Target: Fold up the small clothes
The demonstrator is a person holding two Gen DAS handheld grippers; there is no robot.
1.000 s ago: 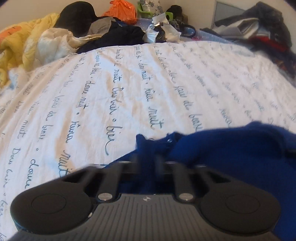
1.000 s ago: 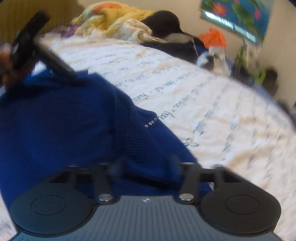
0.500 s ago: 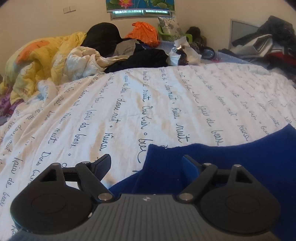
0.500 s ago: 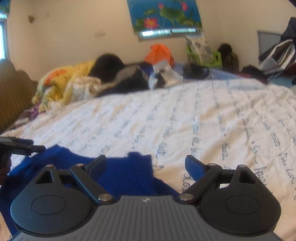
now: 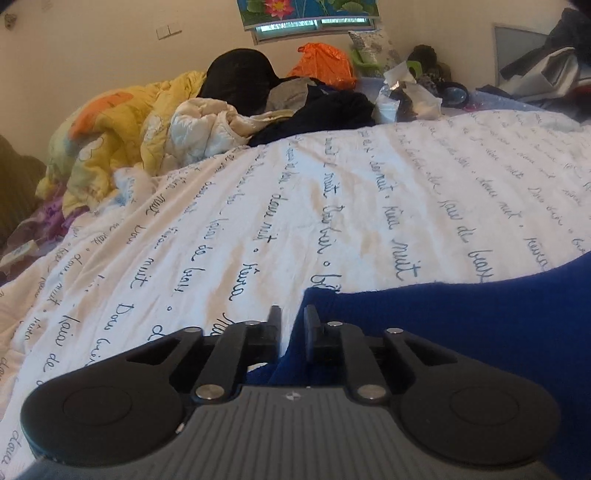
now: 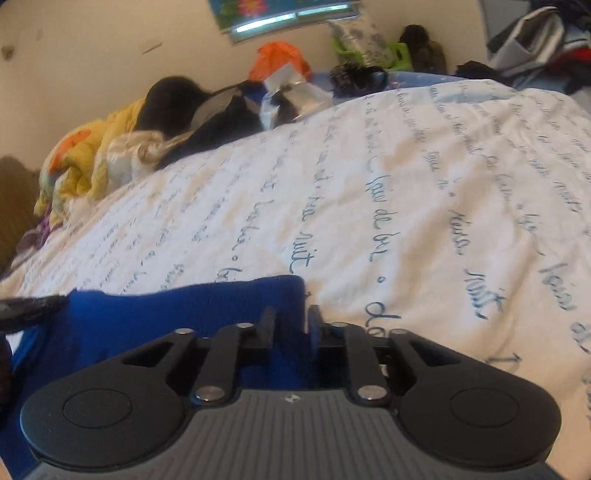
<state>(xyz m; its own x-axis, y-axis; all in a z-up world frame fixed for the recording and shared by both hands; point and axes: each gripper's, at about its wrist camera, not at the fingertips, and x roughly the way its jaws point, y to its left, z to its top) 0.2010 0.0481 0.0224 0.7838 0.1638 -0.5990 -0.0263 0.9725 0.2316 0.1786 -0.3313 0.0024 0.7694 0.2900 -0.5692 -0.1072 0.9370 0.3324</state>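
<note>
Both cameras sit low and close over the bed (image 5: 369, 192), each looking forward and slightly down past its own claw toward the wall poster (image 5: 310, 7) at 12 o'clock. The left wrist view has the blue garment (image 5: 461, 332) at 4 o'clock; the right wrist view, perhaps tilted and somewhat blurred, has it at 8 o'clock. They share the lettered sheet, the garment and the far clutter (image 6: 280, 62)

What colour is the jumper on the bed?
The jumper is deep blue, all one colour with no pattern. It shows best in the left wrist view.
</note>
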